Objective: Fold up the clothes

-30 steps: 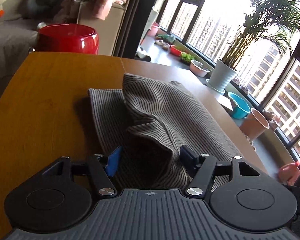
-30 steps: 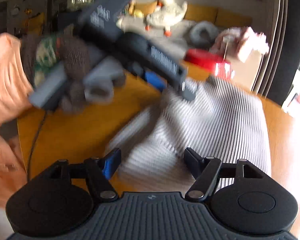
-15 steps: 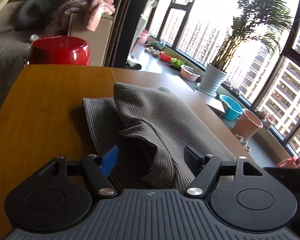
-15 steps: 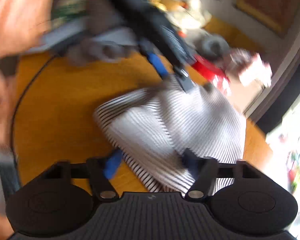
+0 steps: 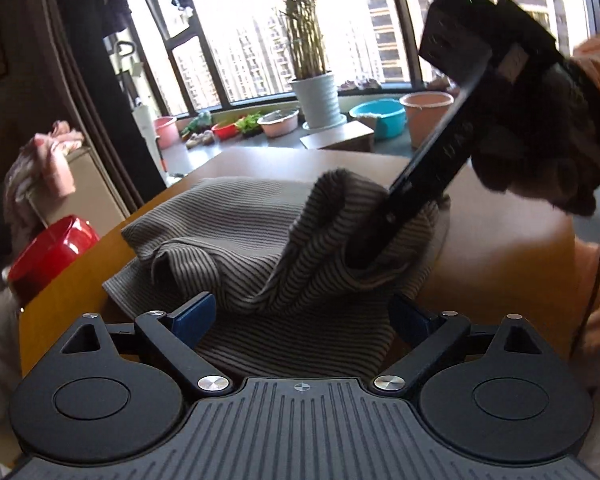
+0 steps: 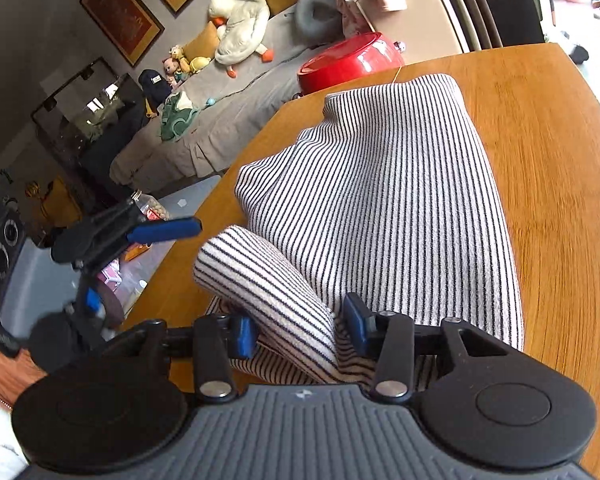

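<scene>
One striped garment (image 6: 384, 200) on one table (image 6: 548, 152), two grippers.
A raised fold is seen between the right gripper's (image 6: 300, 330) half-closed fingers; contact cannot be told. The left gripper (image 5: 300, 316) is held wide open and empty, the garment just ahead. The window plant (image 5: 304, 24) is shown only in the left view.

One striped garment (image 6: 384, 200) lies on one wooden worktop (image 6: 548, 152), and two tongs are in play: the left tongs (image 5: 300, 316) and the right tongs (image 6: 298, 328). One red pot (image 6: 350, 60) stands at the worktop's far edge. On the window ledge stand one white planter (image 5: 316, 96), one blue basin (image 5: 378, 114), one terracotta pot (image 5: 426, 114) and two pink bowls (image 5: 278, 122) (smaller things there are too blurred to count). One duck plush (image 6: 240, 24) lies on the sofa, and two framed pictures (image 6: 120, 20) hang above.
</scene>
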A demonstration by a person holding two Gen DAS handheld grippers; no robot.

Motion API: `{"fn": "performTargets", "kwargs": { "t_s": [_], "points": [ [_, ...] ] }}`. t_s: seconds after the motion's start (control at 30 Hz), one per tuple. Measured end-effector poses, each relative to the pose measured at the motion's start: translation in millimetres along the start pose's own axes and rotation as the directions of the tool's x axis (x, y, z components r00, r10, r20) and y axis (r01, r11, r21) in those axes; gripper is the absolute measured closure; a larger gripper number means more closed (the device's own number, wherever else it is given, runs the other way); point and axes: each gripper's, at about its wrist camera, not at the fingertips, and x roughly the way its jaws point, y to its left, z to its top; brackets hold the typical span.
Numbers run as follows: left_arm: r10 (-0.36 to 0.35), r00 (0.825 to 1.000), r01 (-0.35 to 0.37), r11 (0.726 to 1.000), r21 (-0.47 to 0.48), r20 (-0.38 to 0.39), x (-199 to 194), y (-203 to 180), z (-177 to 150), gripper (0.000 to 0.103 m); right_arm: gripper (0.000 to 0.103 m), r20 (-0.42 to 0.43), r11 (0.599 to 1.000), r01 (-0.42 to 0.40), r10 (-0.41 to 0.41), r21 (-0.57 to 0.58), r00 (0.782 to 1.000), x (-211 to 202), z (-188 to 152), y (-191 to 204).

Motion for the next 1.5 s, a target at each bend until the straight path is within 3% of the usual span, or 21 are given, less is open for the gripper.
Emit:
{"fn": "performTargets", "kwargs": {
  "t_s": [0.1, 0.23, 0.3, 0.43, 0.57, 0.67, 0.77, 0.9, 0.97, 1.0, 1.03, 1.1, 1.17, 1.2, 1.27, 1.33, 1.4, 1.5],
  "points": [
    [0.050, 0.999, -0.050, 0.997, 0.057, -0.013, 20, -7, -5, 0.006, 0.060, -0.002, 1.000, 0.001, -0.001, -0.002, 1.000, -1, -3, 1],
    [0.071, 0.997, -0.074, 0.995, 0.062, 0.037, 30, -10, -3, 0.005, 0.060, -0.001, 1.000, 0.008, -0.008, -0.023, 1.000, -2, -6, 4],
    [0.076, 0.995, -0.081, 0.994, 0.077, 0.057, 33, -13, -2, 0.011, 0.060, 0.006, 0.993, 0.053, -0.053, -0.109, 0.999, -3, -9, 16],
    [0.055, 0.996, -0.065, 0.989, 0.130, 0.075, 34, -25, -1, 0.041, 0.056, 0.042, 0.932, 0.165, -0.160, -0.321, 0.986, -7, -21, 46],
    [-0.007, 0.997, 0.008, 1.000, -0.011, 0.072, 37, -3, -3, 0.049, 0.039, 0.129, 0.864, 0.260, -0.226, -0.431, 0.965, -29, -30, 62],
    [-0.062, 0.995, 0.072, 0.988, -0.138, 0.074, 39, 17, -5, 0.049, 0.028, 0.232, 0.786, 0.346, -0.262, -0.511, 0.937, -49, -40, 72],
    [-0.116, 0.990, 0.134, 0.956, -0.262, 0.083, 41, 37, -6, 0.049, 0.017, 0.288, 0.667, 0.406, -0.286, -0.625, 0.914, -50, -55, 81],
    [-0.184, 0.977, 0.211, 0.883, -0.418, 0.105, 44, 65, -8, 0.049, 0.017, 0.354, 0.496, 0.490, -0.345, -0.717, 0.869, -24, -71, 83],
    [-0.210, 0.971, 0.241, 0.843, -0.482, 0.118, 44, 76, -9, 0.049, 0.017, 0.405, 0.439, 0.532, -0.355, -0.724, 0.843, -9, -74, 82],
    [-0.205, 0.972, 0.236, 0.842, -0.486, 0.117, 40, 78, -9, 0.049, 0.020, 0.426, 0.421, 0.544, -0.347, -0.725, 0.836, -3, -74, 82],
    [-0.201, 0.973, 0.232, 0.840, -0.490, 0.117, 37, 79, -10, 0.049, 0.025, 0.422, 0.422, 0.534, -0.334, -0.733, 0.843, 2, -72, 83],
    [-0.191, 0.975, 0.224, 0.838, -0.498, 0.116, 29, 81, -10, 0.049, 0.061, 0.390, 0.445, 0.496, -0.314, -0.746, 0.866, 9, -68, 87],
    [-0.182, 0.977, 0.215, 0.835, -0.507, 0.116, 22, 83, -11, 0.048, 0.070, 0.342, 0.486, 0.454, -0.305, -0.747, 0.889, 13, -63, 90],
    [-0.177, 0.977, 0.211, 0.833, -0.511, 0.115, 18, 85, -11, 0.046, 0.072, 0.319, 0.506, 0.433, -0.299, -0.746, 0.899, 14, -60, 91],
    [-0.168, 0.979, 0.203, 0.830, -0.519, 0.114, 11, 87, -11, 0.028, 0.074, 0.291, 0.552, 0.414, -0.300, -0.724, 0.909, 14, -57, 90],
    [-0.134, 0.982, 0.187, 0.819, -0.543, 0.136, -3, 96, -10, 0.022, 0.075, 0.264, 0.598, 0.393, -0.296, -0.698, 0.918, 11, -55, 87],
    [-0.075, 0.983, 0.158, 0.797, -0.583, 0.165, -15, 110, -6, 0.022, 0.076, 0.250, 0.623, 0.384, -0.294, -0.682, 0.922, 9, -54, 85],
    [-0.008, 0.984, 0.127, 0.734, -0.667, 0.179, -11, 135, 2, 0.026, 0.077, 0.233, 0.655, 0.371, -0.292, -0.659, 0.928, 6, -53, 82]
  ]
}}
